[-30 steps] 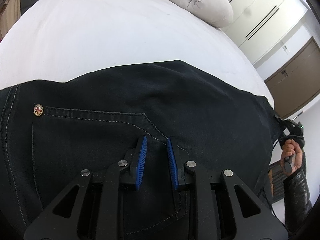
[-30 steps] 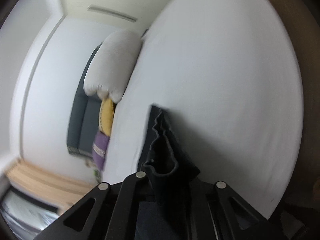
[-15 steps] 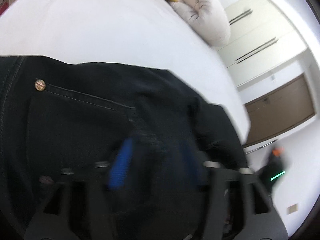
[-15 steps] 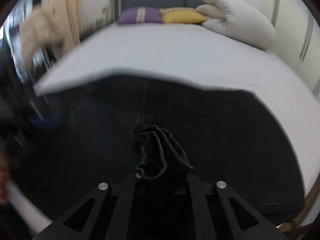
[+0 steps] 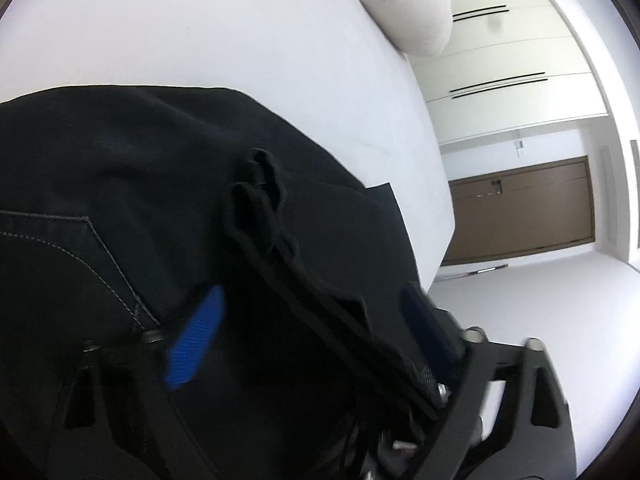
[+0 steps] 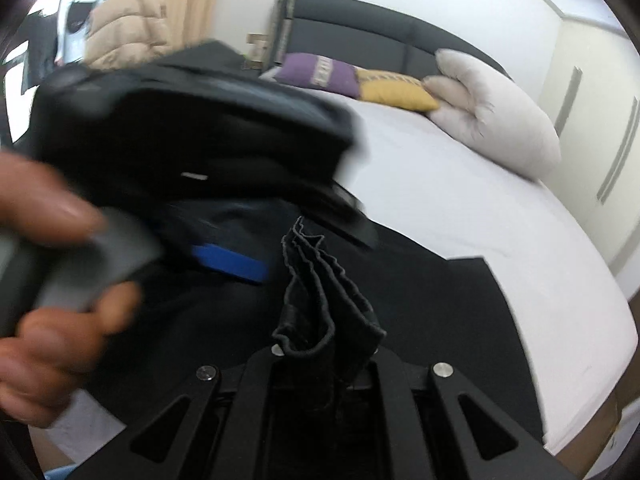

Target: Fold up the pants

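Black pants (image 5: 120, 160) lie on the white bed (image 5: 200, 32), with the stitched back pocket at the left of the left wrist view. My right gripper (image 6: 324, 344) is shut on the bunched pant hems (image 6: 320, 276), which stand up out of its jaws. That same bundle of hems (image 5: 264, 200) lies between the blue pads of my left gripper (image 5: 312, 296). The left jaws are closing, and gaps still show beside the cloth. In the right wrist view the left gripper (image 6: 192, 148) is a blurred dark shape with one blue pad (image 6: 228, 262), held by a hand (image 6: 48, 272).
A pale folded duvet (image 6: 496, 120), a yellow cushion (image 6: 392, 90) and a purple cushion (image 6: 320, 74) lie at the dark headboard (image 6: 360, 28). White wardrobe doors (image 5: 512, 60) and a brown door (image 5: 520, 208) stand past the bed's right edge. A beige jacket (image 6: 128, 28) hangs at the back left.
My right gripper swung round with the hems from the bed's far side to the waist end. My left gripper opened, turned right off the pocket, and now has the hems between its pads.
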Available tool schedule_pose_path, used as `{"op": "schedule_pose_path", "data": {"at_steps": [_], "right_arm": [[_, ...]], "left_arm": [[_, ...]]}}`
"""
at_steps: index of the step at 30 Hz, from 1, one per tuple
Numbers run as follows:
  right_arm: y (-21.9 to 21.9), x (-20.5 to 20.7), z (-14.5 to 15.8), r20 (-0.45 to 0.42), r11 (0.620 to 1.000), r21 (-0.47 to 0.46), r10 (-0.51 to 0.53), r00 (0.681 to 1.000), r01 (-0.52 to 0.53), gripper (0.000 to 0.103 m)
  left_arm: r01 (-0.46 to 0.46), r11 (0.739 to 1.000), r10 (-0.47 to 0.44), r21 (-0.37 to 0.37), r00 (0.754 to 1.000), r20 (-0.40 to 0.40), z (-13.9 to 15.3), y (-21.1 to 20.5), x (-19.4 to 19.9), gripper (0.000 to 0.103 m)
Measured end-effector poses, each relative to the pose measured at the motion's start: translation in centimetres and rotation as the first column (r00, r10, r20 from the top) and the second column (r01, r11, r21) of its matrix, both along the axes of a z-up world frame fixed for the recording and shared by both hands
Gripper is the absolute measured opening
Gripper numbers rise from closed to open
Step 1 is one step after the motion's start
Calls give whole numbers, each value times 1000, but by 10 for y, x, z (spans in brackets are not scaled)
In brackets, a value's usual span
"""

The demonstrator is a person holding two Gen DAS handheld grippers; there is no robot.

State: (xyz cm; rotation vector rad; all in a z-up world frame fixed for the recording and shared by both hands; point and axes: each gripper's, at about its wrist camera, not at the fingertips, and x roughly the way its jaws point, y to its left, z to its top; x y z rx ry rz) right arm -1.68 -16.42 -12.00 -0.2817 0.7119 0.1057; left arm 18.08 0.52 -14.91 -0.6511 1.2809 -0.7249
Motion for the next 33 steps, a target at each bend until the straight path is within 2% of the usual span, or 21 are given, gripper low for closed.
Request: {"op": "schedule_pose_path", "data": {"at_steps": [1, 2, 5, 10, 12, 14, 15, 17, 18, 19, 20, 21, 22, 23, 24, 26, 27, 29, 31, 33], "right_arm": [[8, -3, -1, -1, 1000, -24, 20, 1000, -20, 6], [14, -5, -4, -6, 998, -45, 36, 999, -36, 7], [32, -9, -6, -24, 995, -74, 67, 997, -69, 7], [46, -7, -9, -53, 993, -80, 82, 995, -86, 7], [48, -2, -15, -79, 992, -77, 92, 993, -98, 13], [47, 6, -33, -177, 995, -35, 86, 981, -94, 22], [43, 5, -34, -193, 997, -3, 75, 978, -78, 25], [30, -2, -24, -202, 992, 100, 90, 975, -71, 59], [23, -7, -18, -218, 982, 175, 115, 969, -77, 60], [13, -12, -12, -235, 963, 257, 149, 960, -87, 60], [0, -18, -4, -259, 926, 364, 206, 943, -102, 59], [-10, -21, 2, -272, 898, 427, 240, 932, -106, 59], [-24, -23, 7, -281, 859, 502, 275, 920, -103, 54], [-42, -23, 14, -277, 805, 585, 310, 910, -96, 48], [-63, -19, 21, -269, 758, 647, 325, 907, -80, 47], [-101, -13, 27, -257, 680, 732, 323, 911, -34, 46], [-123, -2, 28, -259, 628, 778, 333, 907, -9, 46], [-163, 23, 27, -256, 569, 822, 312, 915, 36, 46], [-186, 49, 17, -290, 512, 854, 328, 899, 89, 46], [-203, 74, 3, -311, 474, 871, 337, 889, 125, 46]], "left_arm": [[14, 1000, -14, 6, 1000, 4, 0, 3, 0, 33], [27, 999, -27, 31, 1000, 5, -1, 6, 0, 25], [27, 998, -28, 65, 999, 26, -2, 27, -3, 15], [-6, 996, 3, 90, 999, 33, -9, 54, 1, 14], [-11, 994, 8, 110, 1000, 27, -15, 60, 4, 15], [-3, 993, 1, 122, 1000, 17, -26, 64, 1, 14], [-5, 992, 2, 123, 1000, 25, -26, 67, -1, 15], [-28, 990, 22, 138, 999, 44, -18, 79, -6, 15], [-52, 986, 42, 158, 997, 67, -10, 89, -10, 15], [-81, 977, 63, 197, 993, 99, 1, 86, -17, 15], [-113, 964, 83, 241, 987, 134, 11, 93, -20, 15], [-142, 951, 96, 274, 980, 173, 22, 101, -25, 15], [-163, 941, 99, 296, 970, 220, 35, 104, -30, 15], [-170, 934, 83, 315, 959, 272, 47, 102, -35, 15], [-166, 926, 48, 340, 943, 328, 58, 95, -43, 15], [-121, 923, -28, 365, 925, 378, 69, 76, -53, 15], [-76, 921, -82, 381, 920, 382, 65, 61, -59, 15], [-20, 905, -144, 425, 925, 351, 45, 39, -60, 15], [30, 887, -184, 461, 938, 292, 17, 26, -65, 15], [29, 881, -214, 472, 914, 344, 7, 19, -75, 15]]}}
